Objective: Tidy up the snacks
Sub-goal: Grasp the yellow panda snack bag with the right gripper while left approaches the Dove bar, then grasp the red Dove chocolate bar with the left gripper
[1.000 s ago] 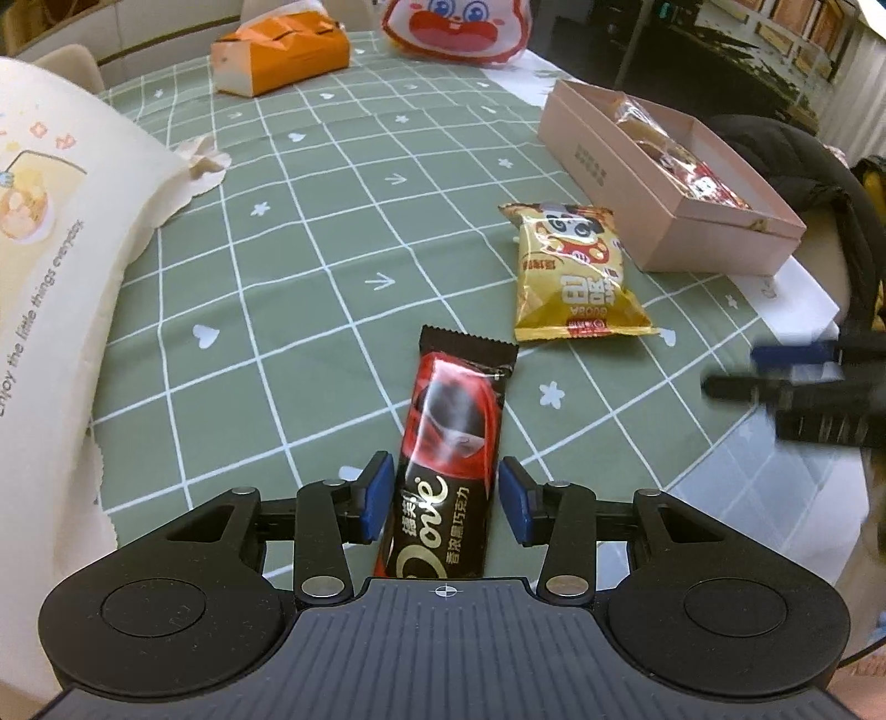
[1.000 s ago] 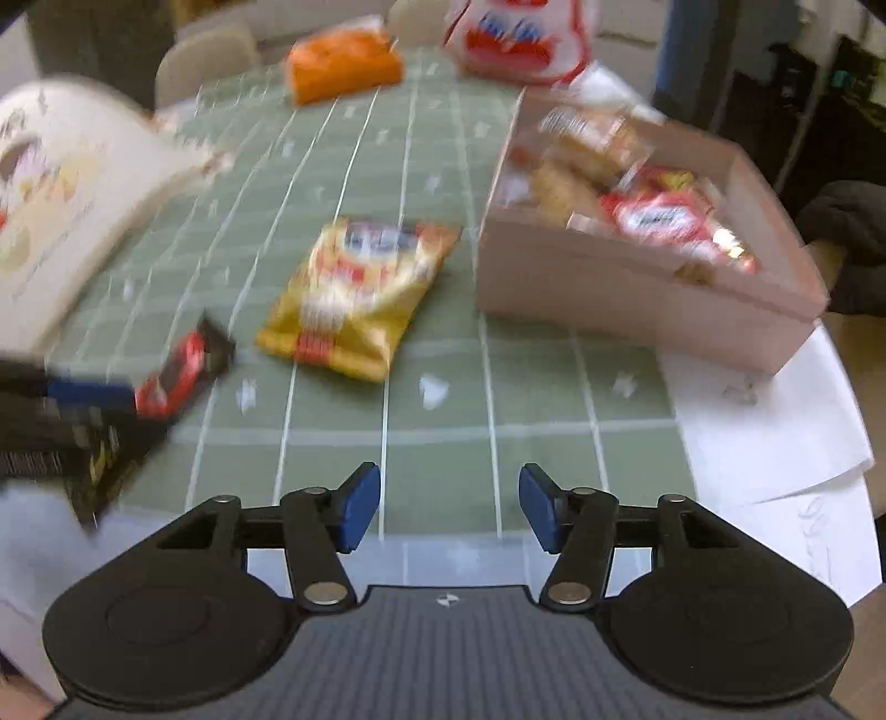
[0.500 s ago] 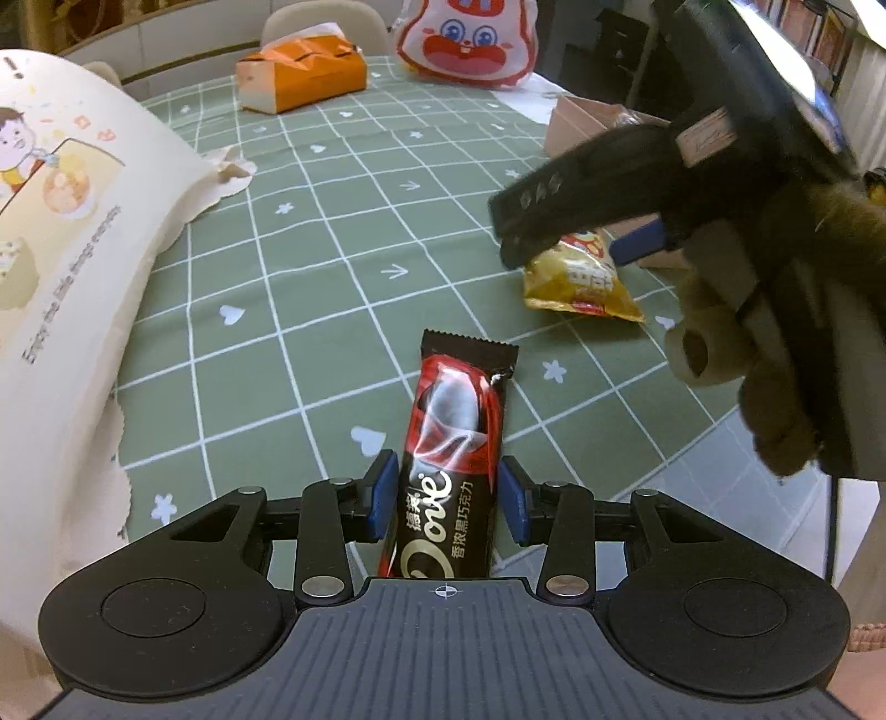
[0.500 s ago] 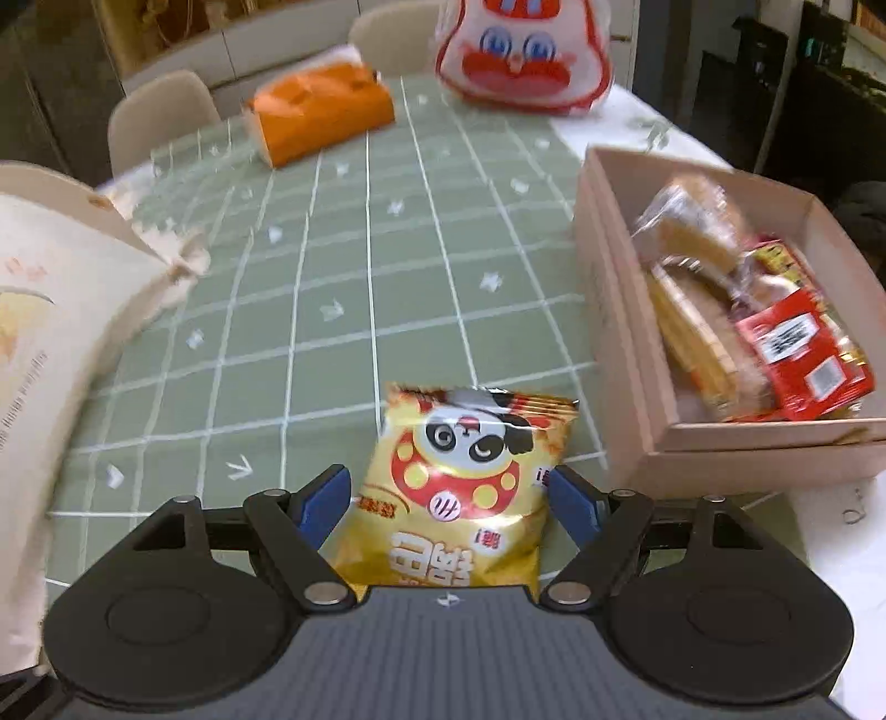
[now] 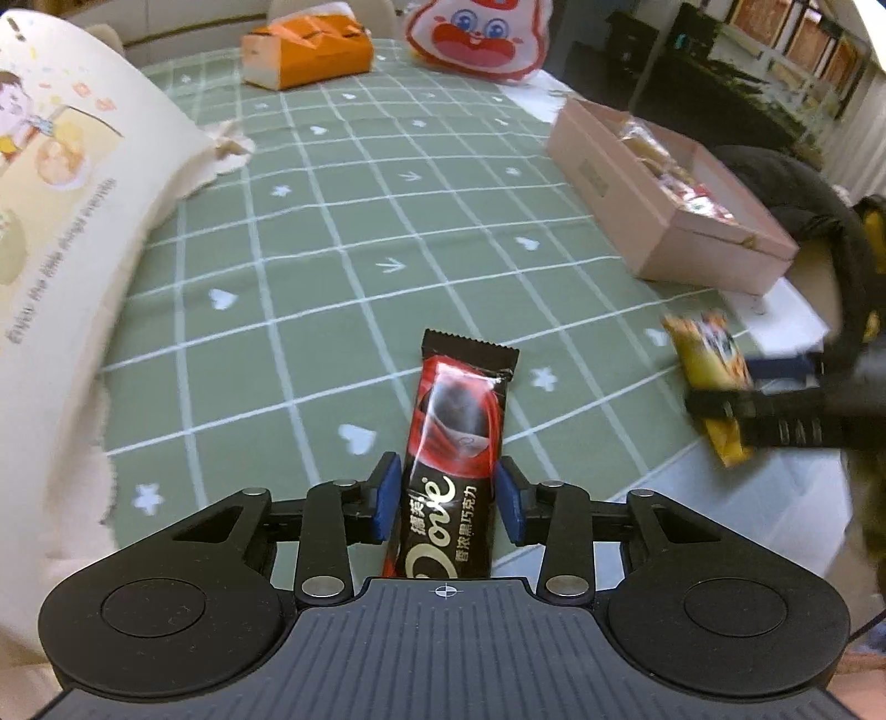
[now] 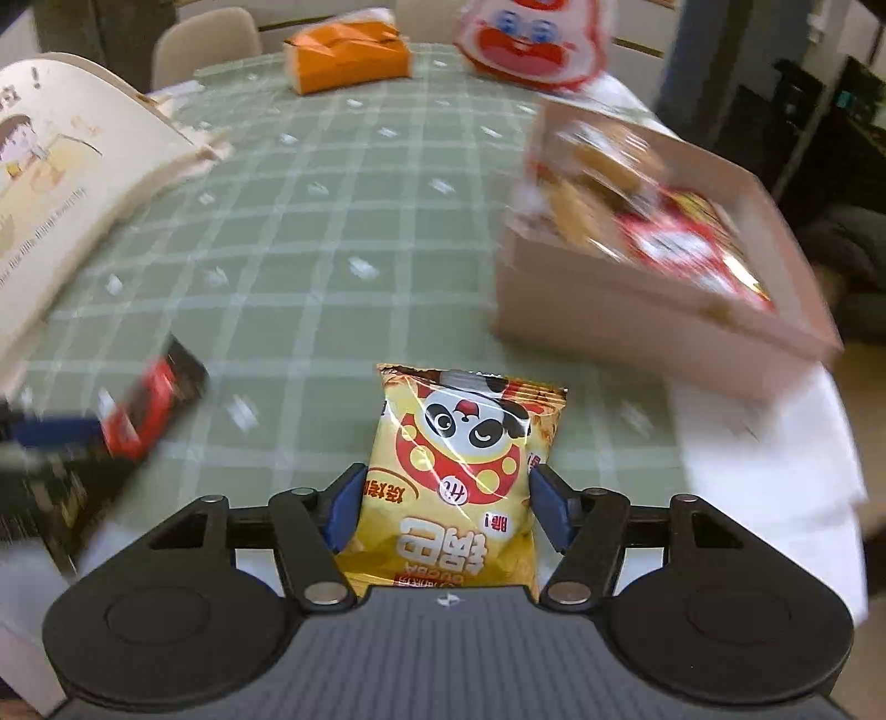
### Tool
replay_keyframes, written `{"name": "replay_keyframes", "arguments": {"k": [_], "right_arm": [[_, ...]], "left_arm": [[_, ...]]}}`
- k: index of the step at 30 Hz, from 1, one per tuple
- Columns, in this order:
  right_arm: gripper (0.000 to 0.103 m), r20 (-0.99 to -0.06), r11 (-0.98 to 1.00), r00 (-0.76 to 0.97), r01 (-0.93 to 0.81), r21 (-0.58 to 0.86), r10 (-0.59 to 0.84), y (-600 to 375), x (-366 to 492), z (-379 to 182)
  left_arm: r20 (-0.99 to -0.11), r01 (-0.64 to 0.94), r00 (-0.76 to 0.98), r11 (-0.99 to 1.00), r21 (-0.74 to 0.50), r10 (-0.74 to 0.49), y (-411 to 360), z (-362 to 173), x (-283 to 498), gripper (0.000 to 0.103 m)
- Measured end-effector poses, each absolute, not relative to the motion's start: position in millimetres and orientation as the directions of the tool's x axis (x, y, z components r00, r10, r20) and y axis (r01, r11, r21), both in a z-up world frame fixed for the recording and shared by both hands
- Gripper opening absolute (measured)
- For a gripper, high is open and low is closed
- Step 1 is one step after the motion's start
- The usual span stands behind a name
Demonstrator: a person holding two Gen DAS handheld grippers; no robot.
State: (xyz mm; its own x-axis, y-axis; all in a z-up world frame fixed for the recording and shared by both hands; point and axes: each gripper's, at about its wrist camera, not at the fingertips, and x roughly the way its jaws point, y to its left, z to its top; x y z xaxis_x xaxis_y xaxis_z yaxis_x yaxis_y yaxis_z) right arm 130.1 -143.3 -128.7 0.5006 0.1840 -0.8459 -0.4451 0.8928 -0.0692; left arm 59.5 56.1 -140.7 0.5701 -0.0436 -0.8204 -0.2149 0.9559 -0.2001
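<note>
Green checked tablecloth (image 5: 310,232) lay mostly bare between torn paper bag (image 5: 61,183) and pink box (image 5: 659,221) while, near its front edge, left gripper (image 5: 446,505) had just closed on chocolate bar (image 5: 457,437) and right gripper (image 6: 446,515) on yellow snack bag (image 6: 462,459).

Tablecloth (image 5: 332,232) — sage green, white grid lines, small white hearts, stars and arrows.
Chocolate bar (image 5: 454,443) — black wrapper, red swirl, gold lettering.
Snack packet (image 6: 459,471) — yellow-gold, black-and-white panda face, red panel with yellow dots.
Box (image 5: 620,183) — plain pale pink; contents tan and red.
Tissue pack (image 5: 307,52) — orange with a white end.
Cartoon bag (image 5: 479,36) — white, red face, blue eyes.
Paper bag (image 5: 61,183) — cream, printed cartoon child, grey script.
Gripper pads (image 5: 386,498) — blue on black fingers.
</note>
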Motion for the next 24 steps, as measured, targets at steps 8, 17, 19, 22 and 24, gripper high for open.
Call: {"name": "replay_keyframes", "arguments": {"k": [8, 17, 19, 22, 24], "right_arm": [[0.063, -0.830, 0.919, 0.536, -0.387, -0.077, 0.156, -193.1, 101.5, -120.0], [0.075, -0.830, 0.947, 0.530, -0.320, -0.005, 0.175, -213.2, 105.0, -130.4], [0.077, -0.845, 0.952, 0.507, -0.308, 0.007, 0.170, -214.0, 106.6, -139.7], [0.084, -0.831, 0.956, 0.530, -0.294, 0.008, 0.170, -211.8, 100.7, -144.9], [0.088, -0.827, 0.957, 0.536, -0.291, 0.009, 0.171, -209.6, 99.7, -146.6]], "left_arm": [[-0.828, -0.155, 0.544, 0.954, -0.255, -0.133, 31.5, -137.5, 74.9, 0.009], [-0.820, 0.041, 0.569, 0.998, -0.042, -0.058, -11.6, -107.8, 77.8, 0.018], [-0.828, 0.094, 0.559, 0.995, 0.016, -0.040, -21.9, -103.1, 74.1, 0.018], [-0.846, 0.138, 0.533, 0.987, 0.086, -0.001, -35.6, -105.4, 70.7, 0.018], [-0.851, 0.145, 0.525, 0.983, 0.112, 0.020, -40.9, -108.0, 67.4, 0.018]]}}
